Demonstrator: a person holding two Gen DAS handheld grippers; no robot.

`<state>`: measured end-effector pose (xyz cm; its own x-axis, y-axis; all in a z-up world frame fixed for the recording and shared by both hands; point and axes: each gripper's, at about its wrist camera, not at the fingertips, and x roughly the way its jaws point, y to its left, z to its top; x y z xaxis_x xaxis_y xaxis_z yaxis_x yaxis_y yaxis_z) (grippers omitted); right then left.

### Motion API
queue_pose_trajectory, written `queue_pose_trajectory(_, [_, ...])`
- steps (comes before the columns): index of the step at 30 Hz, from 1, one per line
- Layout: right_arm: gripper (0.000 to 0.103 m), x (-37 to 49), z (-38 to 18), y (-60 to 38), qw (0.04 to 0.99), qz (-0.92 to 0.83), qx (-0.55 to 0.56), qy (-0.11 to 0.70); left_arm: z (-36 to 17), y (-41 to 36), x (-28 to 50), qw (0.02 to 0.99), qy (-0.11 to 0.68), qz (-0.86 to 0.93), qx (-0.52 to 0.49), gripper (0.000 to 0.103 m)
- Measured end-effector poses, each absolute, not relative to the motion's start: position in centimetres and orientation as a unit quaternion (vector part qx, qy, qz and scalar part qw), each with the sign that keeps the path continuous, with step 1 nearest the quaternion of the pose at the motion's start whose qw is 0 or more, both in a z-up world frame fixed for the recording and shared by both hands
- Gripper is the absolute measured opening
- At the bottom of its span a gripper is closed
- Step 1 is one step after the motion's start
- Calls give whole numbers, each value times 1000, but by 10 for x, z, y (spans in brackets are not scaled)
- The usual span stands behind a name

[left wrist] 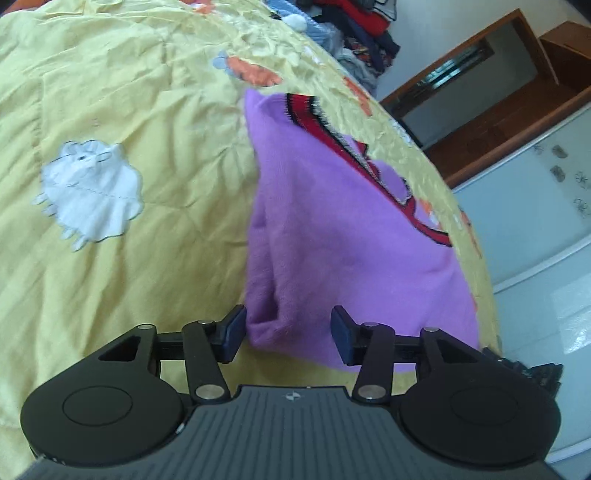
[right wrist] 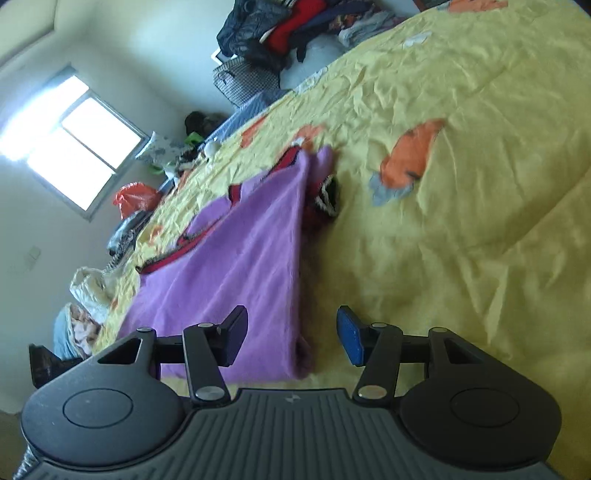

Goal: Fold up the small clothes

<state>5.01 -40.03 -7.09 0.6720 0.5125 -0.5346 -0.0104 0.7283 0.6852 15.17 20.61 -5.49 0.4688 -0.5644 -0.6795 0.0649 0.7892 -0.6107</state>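
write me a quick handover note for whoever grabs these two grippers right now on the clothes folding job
Left gripper: open, nothing held, at the near corner of the purple sweater.
Right gripper: open, empty, over the sweater's other near corner.
Sweater lies on the yellow bedspread, apparently folded once lengthwise, red striped trim showing at the far end.
Left to do: probably another fold to make it compact. A clothes pile waits at the far end of the bed.

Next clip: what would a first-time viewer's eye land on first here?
The purple garment with red, black-edged trim, lying folded on the yellow bedspread just ahead of both grippers. The left gripper and right gripper stand open at its near edge, gripping nothing. Next, a white ruffled appliqué on the bedspread and a clothes pile at the bed's far end.
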Motion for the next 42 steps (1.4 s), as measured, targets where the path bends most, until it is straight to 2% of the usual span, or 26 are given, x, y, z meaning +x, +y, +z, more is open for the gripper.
queue_pose_trajectory(1, [26,52,-72,-395,847,169,336,375,-55,205,153,815,481,-190,-262,43])
queue_pose_trajectory(2, [20,51,-74,-390,845,179,332,379,-55,203,154,815,484,-186,-260,36])
queue_pose_trajectory(3, [19,51,-75,-384,846,182,323,383,-54,200,153,815,487,-188,-253,22])
queue_pose_trajectory(5, [17,49,-75,-378,851,182,315,378,-54,193,156,816,493,-185,-239,14])
queue_pose_trajectory(6, [5,47,-74,-377,857,171,312,374,-54,193,156,816,493,-185,-241,12])
queue_pose_trajectory(12, [4,36,-51,-384,865,184,342,319,-41,216,155,798,487,-205,-289,12])
queue_pose_trajectory(16, [4,34,-25,-392,866,201,343,303,-13,209,149,806,485,-230,-250,12])
queue_pose_trajectory(18, [4,31,-22,-392,875,196,312,315,-11,205,145,805,497,-235,-220,12])
queue_pose_trajectory(22, [3,20,-52,-391,864,173,289,375,-47,209,141,784,541,-221,-208,12])
queue_pose_trajectory(26, [2,-2,-63,-395,859,156,299,385,-57,219,125,784,535,-208,-238,12])
queue_pose_trajectory(31, [2,-17,-60,-407,870,121,298,373,-59,227,104,782,536,-194,-252,8])
queue_pose_trajectory(33, [3,-8,-62,-405,867,124,275,396,-61,233,102,780,544,-177,-253,0])
queue_pose_trajectory(38, [4,0,-14,-390,921,87,180,333,6,218,101,840,474,-191,-180,0])
queue_pose_trajectory(39, [4,8,-7,-382,926,96,164,326,20,207,106,855,454,-195,-154,8])
queue_pose_trajectory(40, [4,19,-1,-372,931,104,147,319,30,194,112,867,440,-192,-133,24])
queue_pose_trajectory(41, [4,32,2,-360,932,108,131,319,34,180,127,868,438,-196,-124,35])
queue_pose_trajectory(42, [4,48,2,-347,932,111,114,327,33,167,145,869,437,-197,-121,50])
